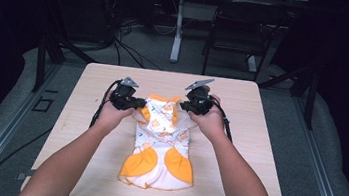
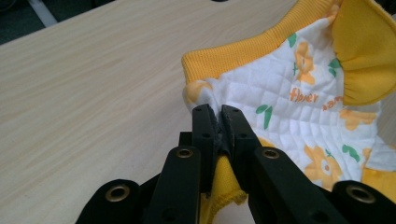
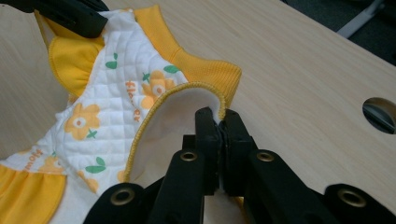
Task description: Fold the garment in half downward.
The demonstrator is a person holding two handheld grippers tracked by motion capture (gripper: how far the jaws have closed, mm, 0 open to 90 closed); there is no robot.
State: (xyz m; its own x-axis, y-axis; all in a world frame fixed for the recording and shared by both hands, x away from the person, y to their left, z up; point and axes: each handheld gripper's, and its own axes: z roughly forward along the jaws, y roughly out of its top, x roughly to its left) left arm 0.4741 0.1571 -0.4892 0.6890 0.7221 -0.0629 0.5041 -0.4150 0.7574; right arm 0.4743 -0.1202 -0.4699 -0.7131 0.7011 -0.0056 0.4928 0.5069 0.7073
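A small quilted garment [image 1: 159,141], white with orange flowers, orange trim and orange leg parts, lies on the wooden table [image 1: 238,136]. Its upper end is lifted off the surface between my two grippers. My left gripper [image 1: 136,104] is shut on the garment's left shoulder edge [image 2: 205,100], just below the orange ribbed collar [image 2: 243,53]. My right gripper [image 1: 184,107] is shut on the right shoulder, pinching the orange-stitched hem [image 3: 219,109]. The garment [image 3: 116,107] hangs slack between both grips, and the left gripper's dark body [image 3: 70,16] shows at the top left of the right gripper view.
The lower orange half of the garment rests on the table toward the near edge. A round hole [image 3: 380,114] is cut in the tabletop at the right. Beyond the table stand a dark chair [image 1: 241,30] and a white table leg [image 1: 178,28], with cables on the floor.
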